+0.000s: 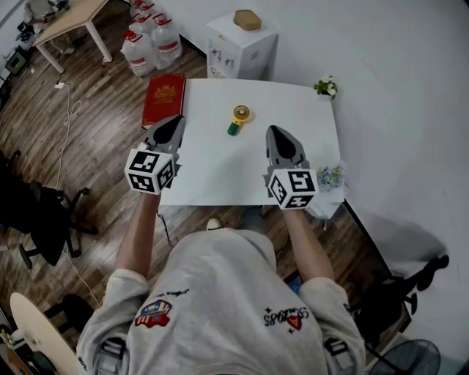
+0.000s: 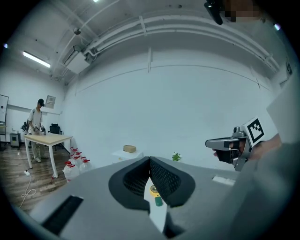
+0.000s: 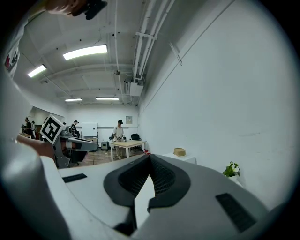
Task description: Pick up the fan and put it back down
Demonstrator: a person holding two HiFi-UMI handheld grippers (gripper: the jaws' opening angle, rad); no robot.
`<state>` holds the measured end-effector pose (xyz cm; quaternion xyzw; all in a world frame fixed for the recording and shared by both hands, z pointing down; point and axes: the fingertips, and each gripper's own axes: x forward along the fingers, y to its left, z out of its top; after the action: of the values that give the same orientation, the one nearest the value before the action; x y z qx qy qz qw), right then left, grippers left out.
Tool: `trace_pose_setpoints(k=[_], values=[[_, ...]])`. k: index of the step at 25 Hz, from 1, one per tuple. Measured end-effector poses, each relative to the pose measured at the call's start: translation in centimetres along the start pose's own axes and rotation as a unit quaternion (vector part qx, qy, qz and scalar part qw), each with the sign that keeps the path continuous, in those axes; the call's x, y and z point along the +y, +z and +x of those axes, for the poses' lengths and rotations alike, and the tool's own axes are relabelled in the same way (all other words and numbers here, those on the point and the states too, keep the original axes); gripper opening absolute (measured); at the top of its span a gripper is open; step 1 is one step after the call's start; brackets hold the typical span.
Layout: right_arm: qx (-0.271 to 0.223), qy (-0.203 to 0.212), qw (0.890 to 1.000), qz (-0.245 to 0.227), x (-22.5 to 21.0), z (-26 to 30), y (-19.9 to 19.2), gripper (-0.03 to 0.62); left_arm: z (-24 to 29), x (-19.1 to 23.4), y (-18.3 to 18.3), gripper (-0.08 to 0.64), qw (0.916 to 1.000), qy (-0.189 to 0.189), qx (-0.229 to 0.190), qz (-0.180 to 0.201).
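Small yellow handheld fan with a green handle (image 1: 239,117): in the head view it is lying on the white rectangular table (image 1: 220,176), toward the far side and near the middle, well apart from both tools. The left gripper (image 1: 176,123) is hovering over the table's left edge with its dark jaws pressed together and holding nothing; the right gripper (image 1: 275,133) is hovering over the table's right half, its jaws likewise together and empty. A flat red box (image 1: 163,99) is lying just beside the table's left edge, a small potted plant (image 1: 326,86) is standing at the far right corner, and a white cabinet (image 1: 242,47) bearing a tan box (image 1: 248,20) is standing beyond the table, beside clear water jugs with red caps (image 1: 150,36). In the left gripper view the jaw tips are meeting, and the fan (image 2: 154,191) is showing through the gap beneath them, resting on the table ahead; the right gripper (image 2: 220,144) is showing at the right. In the right gripper view the jaw tips are touching with nothing between them, and the left gripper (image 3: 86,145) is showing at the left.
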<state>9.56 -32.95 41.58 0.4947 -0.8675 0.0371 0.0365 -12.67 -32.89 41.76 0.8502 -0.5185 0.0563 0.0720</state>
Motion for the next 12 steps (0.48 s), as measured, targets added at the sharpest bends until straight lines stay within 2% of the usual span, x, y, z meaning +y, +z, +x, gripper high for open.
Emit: trace_pose_setpoints(k=[5, 12], values=[[0.002, -0.003, 1.0, -0.002, 0.4, -0.4, 0.0, -0.009, -1.0, 0.6, -0.2, 0.005, 0.9999, 0.004, -0.003, -0.015], [0.002, -0.004, 1.0, -0.002, 0.8, -0.8, 0.2, -0.01, -1.6, 0.3, -0.3, 0.005, 0.9999, 0.002, -0.006, -0.014]])
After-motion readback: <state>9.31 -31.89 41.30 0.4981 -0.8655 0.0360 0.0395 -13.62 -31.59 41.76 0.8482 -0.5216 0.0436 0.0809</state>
